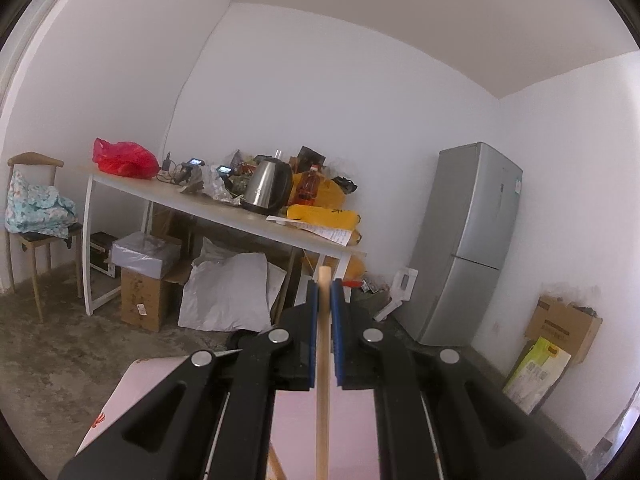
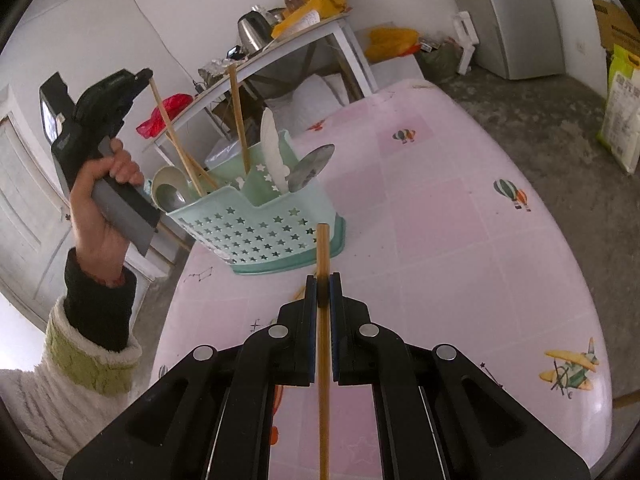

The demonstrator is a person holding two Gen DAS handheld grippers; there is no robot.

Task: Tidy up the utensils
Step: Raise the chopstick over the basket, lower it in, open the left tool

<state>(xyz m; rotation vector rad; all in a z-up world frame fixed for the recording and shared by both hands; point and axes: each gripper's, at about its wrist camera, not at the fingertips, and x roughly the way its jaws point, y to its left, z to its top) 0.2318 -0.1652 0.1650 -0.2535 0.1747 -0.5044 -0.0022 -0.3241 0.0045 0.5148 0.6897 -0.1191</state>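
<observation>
While both grippers clamp, chopstick (image 2: 322, 320) runs btwn right fingers (image 2: 311, 300).

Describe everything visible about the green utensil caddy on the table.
The utensil caddy is mint-green plastic, its front wall pierced with star cutouts, seated in a darker green drip tray. It stands upright near the far left edge of the pink table. Dividers split it into compartments holding wooden chopsticks, a white spoon and metal spoons. Neither gripper touches the caddy itself.
</observation>
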